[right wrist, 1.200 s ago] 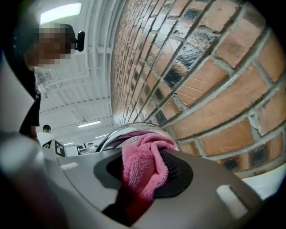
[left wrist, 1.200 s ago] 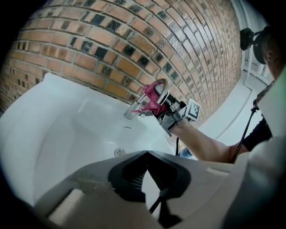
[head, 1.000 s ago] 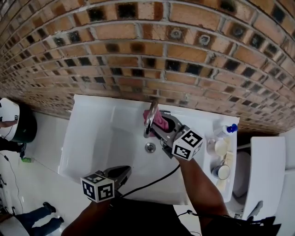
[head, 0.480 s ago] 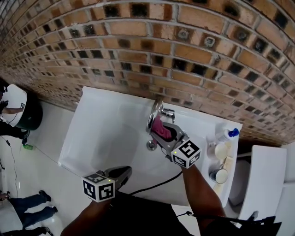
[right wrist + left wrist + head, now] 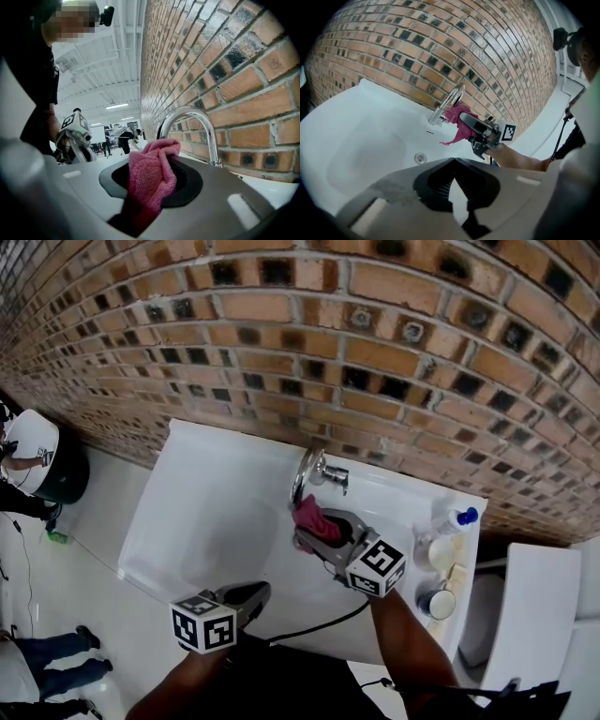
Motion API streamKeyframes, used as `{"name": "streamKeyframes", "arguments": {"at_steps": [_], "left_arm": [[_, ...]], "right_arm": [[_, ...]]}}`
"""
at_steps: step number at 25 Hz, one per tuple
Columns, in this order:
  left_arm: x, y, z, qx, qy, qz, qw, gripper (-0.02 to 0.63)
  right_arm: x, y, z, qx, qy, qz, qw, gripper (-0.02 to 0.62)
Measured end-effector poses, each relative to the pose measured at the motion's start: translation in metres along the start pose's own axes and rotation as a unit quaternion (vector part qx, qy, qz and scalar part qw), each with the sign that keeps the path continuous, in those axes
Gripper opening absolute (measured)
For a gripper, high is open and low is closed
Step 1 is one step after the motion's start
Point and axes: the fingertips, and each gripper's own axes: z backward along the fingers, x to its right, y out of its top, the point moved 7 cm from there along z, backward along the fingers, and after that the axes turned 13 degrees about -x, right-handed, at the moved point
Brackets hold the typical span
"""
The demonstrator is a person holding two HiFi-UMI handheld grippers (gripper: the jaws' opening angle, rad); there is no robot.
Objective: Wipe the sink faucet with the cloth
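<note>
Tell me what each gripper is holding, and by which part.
The right gripper is shut on the pink cloth, pinching a bunched-up fold; loose cloth sticks out past the jaws. The left gripper is shut and empty.

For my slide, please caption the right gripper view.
Right tongs grip a pink cloth in front of the curved chrome faucet, brick wall behind.
</note>
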Motion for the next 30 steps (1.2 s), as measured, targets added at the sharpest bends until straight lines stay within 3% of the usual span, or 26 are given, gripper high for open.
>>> {"name": "streamKeyframes", "arguments": {"at_steps": [4, 10, 15, 19, 24, 27, 30], "left_arm": [[0.008, 0.005, -0.011, -0.004, -0.006, -0.003, 1.0000, 0.003], [0.014, 0.010, -0.020, -0.011, -0.007, -0.007, 0.9999, 0.003], [0.011, 0.016, -0.019, -0.002, 0.002, -0.001, 1.0000, 0.003], [0.006, 0.016, -0.020, 0.000, 0.009, 0.008, 0.9999, 0.003], [0.000, 0.017, -0.024, -0.002, 0.008, 0.022, 0.9997, 0.003], [-0.004, 0.020, -0.025, -0.003, 0.008, 0.027, 0.9996, 0.003], [-0.008, 0.022, -0.026, -0.003, 0.007, 0.033, 0.9994, 0.003]], "right_arm": [[0.001, 0.018, 0.026, 0.042, 0.005, -0.016, 0.999, 0.129], [0.053, 0.049, 0.061, 0.090, -0.087, -0.087, 0.988, 0.129], [0.103, 0.053, 0.052, 0.094, -0.108, -0.160, 0.977, 0.129], [0.133, 0.054, 0.028, 0.073, -0.082, -0.222, 0.969, 0.127], [0.165, 0.041, 0.005, 0.081, -0.056, -0.318, 0.943, 0.126], [0.177, 0.034, 0.000, 0.075, -0.062, -0.345, 0.934, 0.126], [0.181, 0.036, -0.008, 0.056, -0.060, -0.345, 0.935, 0.126]]}}
